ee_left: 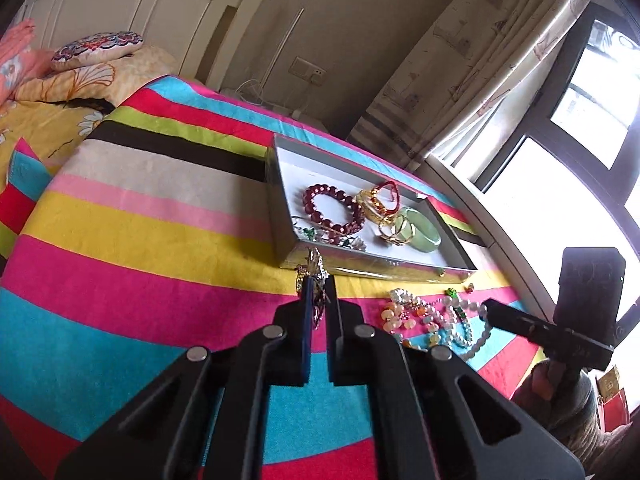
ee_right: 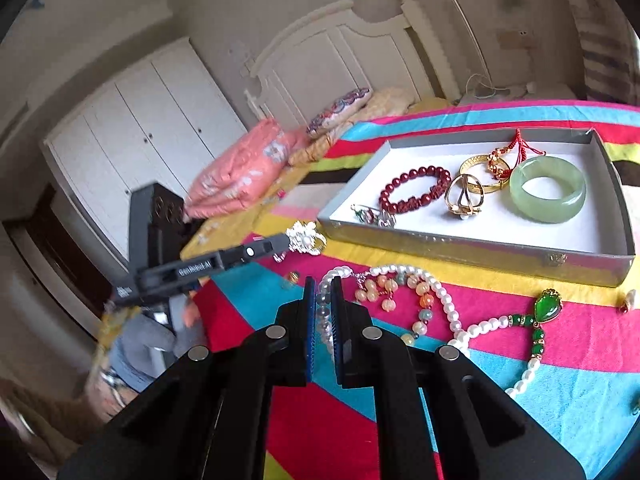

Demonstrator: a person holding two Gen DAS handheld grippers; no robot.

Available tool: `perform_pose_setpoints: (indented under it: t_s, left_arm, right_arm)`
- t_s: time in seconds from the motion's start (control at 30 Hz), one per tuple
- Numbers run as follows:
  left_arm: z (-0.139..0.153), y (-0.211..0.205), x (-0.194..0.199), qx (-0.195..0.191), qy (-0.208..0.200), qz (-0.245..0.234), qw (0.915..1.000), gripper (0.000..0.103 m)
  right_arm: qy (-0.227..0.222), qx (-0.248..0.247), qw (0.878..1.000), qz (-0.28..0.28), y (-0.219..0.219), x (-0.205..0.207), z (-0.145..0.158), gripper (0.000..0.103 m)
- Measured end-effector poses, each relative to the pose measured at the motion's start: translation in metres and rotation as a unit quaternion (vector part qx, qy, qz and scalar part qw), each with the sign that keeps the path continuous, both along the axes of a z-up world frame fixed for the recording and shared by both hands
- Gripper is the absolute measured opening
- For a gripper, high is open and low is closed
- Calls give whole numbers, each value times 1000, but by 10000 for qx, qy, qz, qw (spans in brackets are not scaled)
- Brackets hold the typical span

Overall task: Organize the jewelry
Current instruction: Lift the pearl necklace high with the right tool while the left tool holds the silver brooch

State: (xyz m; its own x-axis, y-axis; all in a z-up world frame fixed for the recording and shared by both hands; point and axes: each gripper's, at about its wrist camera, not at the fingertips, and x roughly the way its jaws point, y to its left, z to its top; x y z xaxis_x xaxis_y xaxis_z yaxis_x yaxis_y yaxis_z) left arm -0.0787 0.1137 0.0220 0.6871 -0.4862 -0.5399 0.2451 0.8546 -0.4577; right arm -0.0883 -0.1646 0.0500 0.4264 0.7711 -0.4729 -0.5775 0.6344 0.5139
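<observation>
My left gripper point(ee_left: 319, 280) is shut on a small silver rhinestone brooch point(ee_left: 314, 264), just in front of the near left corner of the grey tray point(ee_left: 276, 184). The right wrist view shows that brooch point(ee_right: 306, 240) at its tip, left of the tray point(ee_right: 440, 240). White-lined, the tray holds a dark red bead bracelet point(ee_right: 416, 194), gold bangles point(ee_right: 466, 196), a jade bangle point(ee_right: 548, 192) and small pieces in its near left corner. My right gripper point(ee_right: 323, 284) is shut on the white pearl necklace point(ee_right: 444, 300), which lies on the striped blanket among peach beads point(ee_right: 380, 294).
A green pendant necklace point(ee_right: 548, 308) lies on the blanket point(ee_left: 140, 220) right of the pearls. Pillows point(ee_left: 96, 50) and folded bedding point(ee_right: 248, 168) sit by the white headboard point(ee_right: 332, 60). A window point(ee_left: 560, 152) and curtain run past the bed's right side.
</observation>
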Motion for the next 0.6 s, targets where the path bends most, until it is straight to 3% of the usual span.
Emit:
perform_pose_setpoints:
  t_s: [0.37, 0.6]
  left_arm:
    - [3, 10, -6, -495, -191, -103, 9985, 5]
    - [5, 7, -6, -442, -191, -144, 9987, 5]
  right_arm:
    - [-276, 550, 9976, -327, -32, -1, 35, 8]
    - [-648, 706, 9942, -488, -47, -1, 65, 8]
